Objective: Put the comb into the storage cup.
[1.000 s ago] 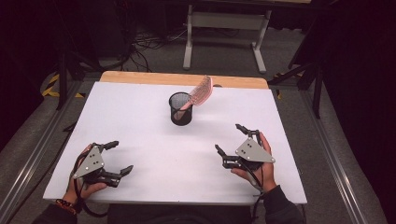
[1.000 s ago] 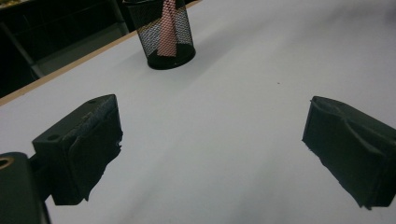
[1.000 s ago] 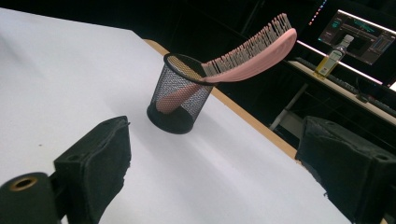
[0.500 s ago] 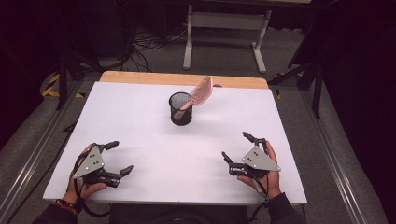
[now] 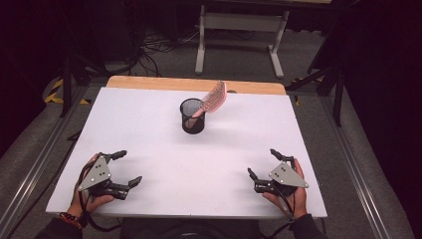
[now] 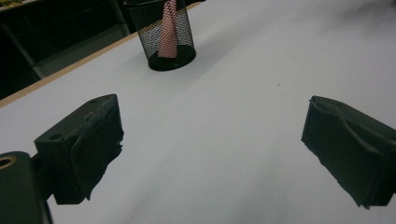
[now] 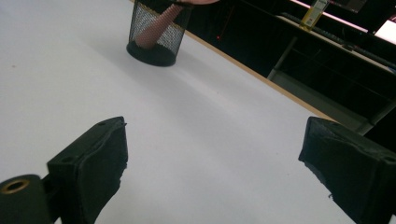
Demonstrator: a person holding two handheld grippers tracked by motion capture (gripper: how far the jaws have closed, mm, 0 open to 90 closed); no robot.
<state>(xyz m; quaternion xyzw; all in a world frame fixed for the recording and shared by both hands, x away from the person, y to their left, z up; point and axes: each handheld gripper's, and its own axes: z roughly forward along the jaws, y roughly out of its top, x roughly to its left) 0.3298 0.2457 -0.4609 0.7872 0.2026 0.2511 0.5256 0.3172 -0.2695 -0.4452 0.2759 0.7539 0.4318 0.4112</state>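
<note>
While both hands rest at the near edge of the white table (image 5: 149, 129), the left gripper (image 5: 123, 167) sits low at the near-left corner with its two black jaws spread wide and nothing between them, the hand (image 5: 89, 196) wrapped around its body from below and the grey plate on top facing up. At the near-right corner the right gripper (image 5: 263, 165) lies in the other hand (image 5: 291, 194), its jaws likewise parted and empty, angled toward the table's middle. Both forearms come in from the bottom of the high view, wrists close to the table edge, a beaded band on the left wrist. Toward the far side of the table, near its centre line and well apart from both grippers, stands a black mesh cup (image 5: 192, 115), upright. A pink comb (image 5: 213, 98) leans in it, handle down inside the mesh, toothed end sticking out above the rim and tilted to the right. From the left gripper view the cup (image 6: 162, 35) stands ahead, beyond the left jaw; from the right gripper view it (image 7: 156, 32) lies ahead and to the left, near the table's wooden far edge (image 5: 189, 83).
</note>
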